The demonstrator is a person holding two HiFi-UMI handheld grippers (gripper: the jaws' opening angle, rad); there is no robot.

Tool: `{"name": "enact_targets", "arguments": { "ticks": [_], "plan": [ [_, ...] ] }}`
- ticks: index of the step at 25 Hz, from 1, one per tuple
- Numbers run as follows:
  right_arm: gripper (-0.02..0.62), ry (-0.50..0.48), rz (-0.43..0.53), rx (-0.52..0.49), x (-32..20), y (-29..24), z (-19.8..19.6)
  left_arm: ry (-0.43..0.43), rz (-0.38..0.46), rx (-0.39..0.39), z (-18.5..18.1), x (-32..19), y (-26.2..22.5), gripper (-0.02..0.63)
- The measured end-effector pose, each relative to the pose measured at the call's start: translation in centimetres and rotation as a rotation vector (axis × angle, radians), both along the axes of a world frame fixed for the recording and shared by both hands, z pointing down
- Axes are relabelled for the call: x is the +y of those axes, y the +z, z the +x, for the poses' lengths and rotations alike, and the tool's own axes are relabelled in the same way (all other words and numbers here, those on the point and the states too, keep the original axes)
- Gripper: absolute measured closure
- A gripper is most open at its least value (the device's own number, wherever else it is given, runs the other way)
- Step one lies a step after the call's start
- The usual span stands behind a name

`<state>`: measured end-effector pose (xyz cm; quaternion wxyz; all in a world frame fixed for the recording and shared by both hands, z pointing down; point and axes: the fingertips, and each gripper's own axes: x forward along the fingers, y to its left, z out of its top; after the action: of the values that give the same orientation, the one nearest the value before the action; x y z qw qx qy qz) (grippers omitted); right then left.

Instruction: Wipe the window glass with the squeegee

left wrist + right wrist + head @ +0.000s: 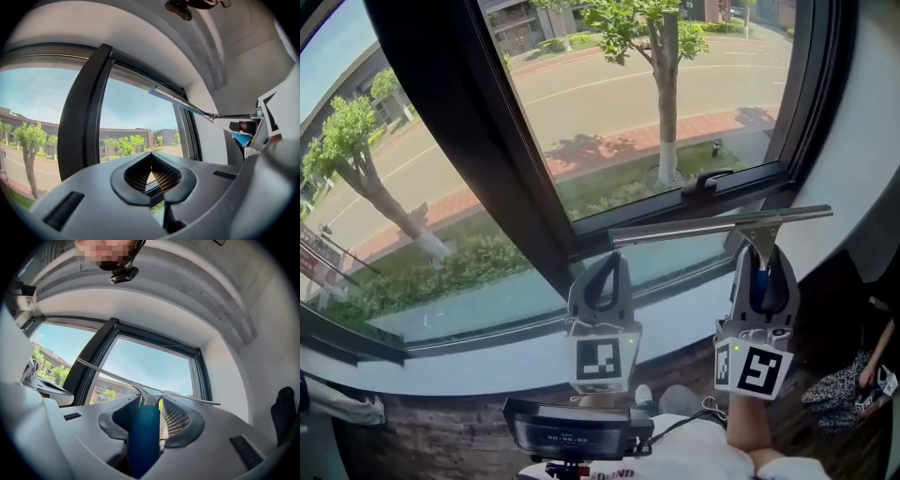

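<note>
The window glass (609, 112) fills most of the head view, with a street, trees and a grass strip beyond it. A broad dark frame post (478, 141) slants between two panes, and a black latch handle (705, 180) sits on the lower rail of the right-hand pane. Below runs the pale window sill (487, 361).

The squeegee (722, 226) is held up in front of the lower edge of the right-hand pane. Its long metal blade lies nearly level, just under the bottom rail. Whether its edge actually touches the glass or frame is hard to tell from here. The right claw (764, 253) is clamped on the squeegee's blue handle (143, 437), which stands upright between the jaws with the blade bar crossing above them.

The left claw (617, 261) is raised beside it, to the left of the squeegee and apart from it. Its jaws are closed tip to tip with nothing between them.
</note>
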<state>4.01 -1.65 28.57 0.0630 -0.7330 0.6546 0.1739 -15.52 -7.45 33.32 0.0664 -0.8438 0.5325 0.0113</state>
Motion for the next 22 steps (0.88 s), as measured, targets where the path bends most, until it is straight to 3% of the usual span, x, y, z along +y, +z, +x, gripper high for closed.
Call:
{"name": "enact_targets", "arguments": {
  "ticks": [4,10,15,18,22],
  "plan": [
    [0.445,-0.073,-0.001,-0.002,-1.5,-0.3,-1.9,-0.09,-0.018,0.009,-2.9,0.3,0.2,0.603],
    [0.445,-0.255,0.039,-0.011,-8.5,-2.3,-4.4,-0.299,0.004,0.005,-6.4,-2.3,-1.3,0.603],
    [0.445,-0.362,0.135,-0.008,-12.6,-4.8,-7.5,-0.433,0.02,-0.006,-9.4,-2.8,-1.1,0.603],
    [0.445,-0.392,0.206,-0.004,-14.8,-6.6,-8.8,-0.471,0.001,-0.02,-10.4,-3.3,0.4,0.603],
    [0.445,-0.357,0.299,0.007,-16.7,-11.2,-9.4,-0.469,-0.02,-0.01,-11.0,-4.4,0.8,0.603]
  ]
}}
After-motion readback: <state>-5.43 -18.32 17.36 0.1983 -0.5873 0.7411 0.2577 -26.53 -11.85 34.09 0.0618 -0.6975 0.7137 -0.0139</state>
